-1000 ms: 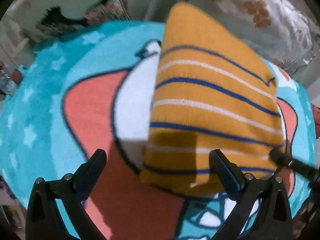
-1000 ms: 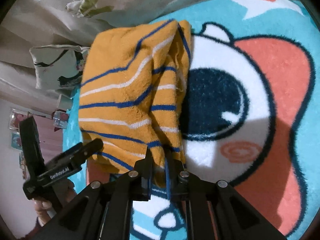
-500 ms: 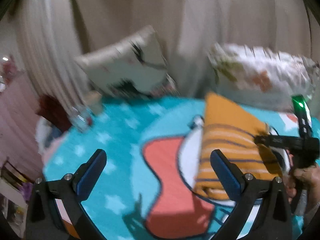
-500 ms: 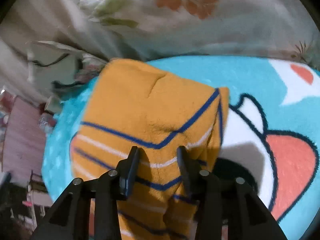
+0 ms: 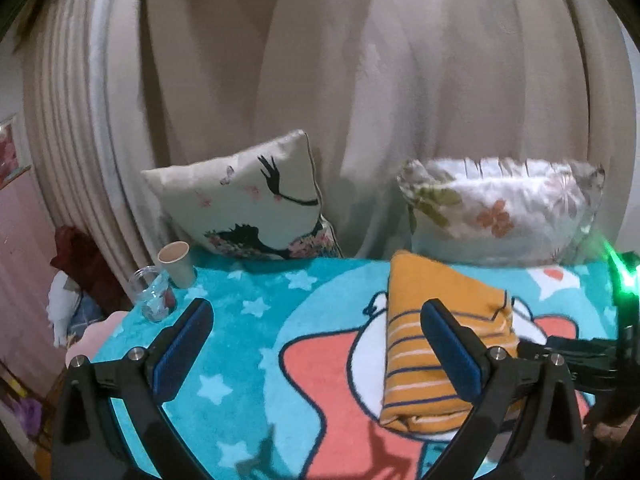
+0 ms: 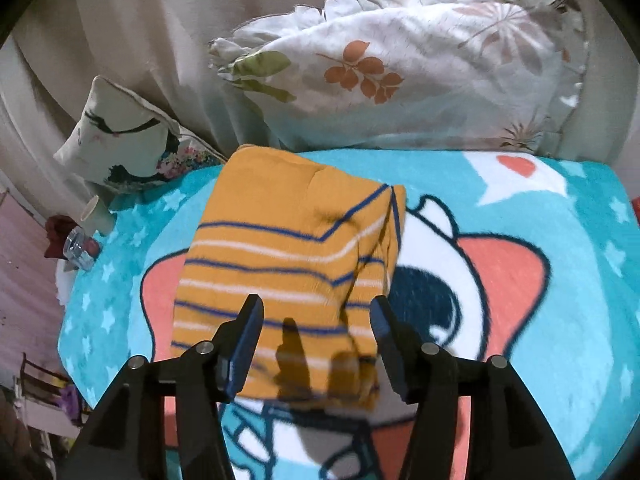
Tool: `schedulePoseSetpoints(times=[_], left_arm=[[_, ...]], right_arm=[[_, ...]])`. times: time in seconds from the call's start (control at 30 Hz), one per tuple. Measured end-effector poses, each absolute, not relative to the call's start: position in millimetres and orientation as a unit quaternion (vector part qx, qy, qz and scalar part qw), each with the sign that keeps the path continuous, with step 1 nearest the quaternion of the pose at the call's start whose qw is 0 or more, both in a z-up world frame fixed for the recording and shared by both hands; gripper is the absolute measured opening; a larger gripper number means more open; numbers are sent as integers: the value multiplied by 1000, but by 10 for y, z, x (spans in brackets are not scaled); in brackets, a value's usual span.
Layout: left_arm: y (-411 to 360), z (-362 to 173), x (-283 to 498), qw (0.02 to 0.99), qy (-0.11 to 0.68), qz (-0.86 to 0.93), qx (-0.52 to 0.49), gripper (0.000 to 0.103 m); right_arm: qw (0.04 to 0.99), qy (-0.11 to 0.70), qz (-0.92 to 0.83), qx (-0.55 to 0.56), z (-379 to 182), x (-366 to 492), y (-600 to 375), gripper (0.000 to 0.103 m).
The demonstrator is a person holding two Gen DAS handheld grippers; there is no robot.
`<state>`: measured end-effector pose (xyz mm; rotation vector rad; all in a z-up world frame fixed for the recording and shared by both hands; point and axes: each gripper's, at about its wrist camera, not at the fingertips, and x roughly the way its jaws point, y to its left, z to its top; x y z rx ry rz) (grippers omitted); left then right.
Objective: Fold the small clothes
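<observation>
A mustard-orange garment with blue and white stripes (image 6: pixel 288 256) lies folded into a rectangle on a cartoon-print turquoise blanket (image 6: pixel 560 300). It also shows in the left wrist view (image 5: pixel 424 364), right of centre. My right gripper (image 6: pixel 316 344) is open and empty, raised just above the garment's near end. My left gripper (image 5: pixel 316 348) is open and empty, lifted back, with its right finger (image 5: pixel 452 348) in front of the garment. The right gripper's body shows at the right edge of the left wrist view (image 5: pixel 576 356).
Two cushions lean against the beige curtain at the back: a bird-print one (image 5: pixel 248 208) and a floral one (image 5: pixel 500 212). A paper cup (image 5: pixel 178 264) and a glass jar (image 5: pixel 154 296) stand at the blanket's far left corner. The bed's left edge drops to cluttered floor.
My right gripper let go of the garment and opened. Both grippers pulled back and up, so the garment looks smaller and lies flat by itself.
</observation>
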<state>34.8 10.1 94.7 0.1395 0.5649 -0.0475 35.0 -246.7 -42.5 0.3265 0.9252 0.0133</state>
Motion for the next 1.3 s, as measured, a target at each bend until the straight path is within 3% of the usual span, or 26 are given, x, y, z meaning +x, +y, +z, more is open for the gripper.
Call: schedulePoseSetpoints(times=[0.53,1.3], left_arm=[[685,467,550,898,417,-123,69,103],[966,222,554,866,456,-188,83,103]], right_arm=[[872,457,-59,162,-391,-23,-1535,66],[867,459,-103,166,-456,-119,-1023,70]])
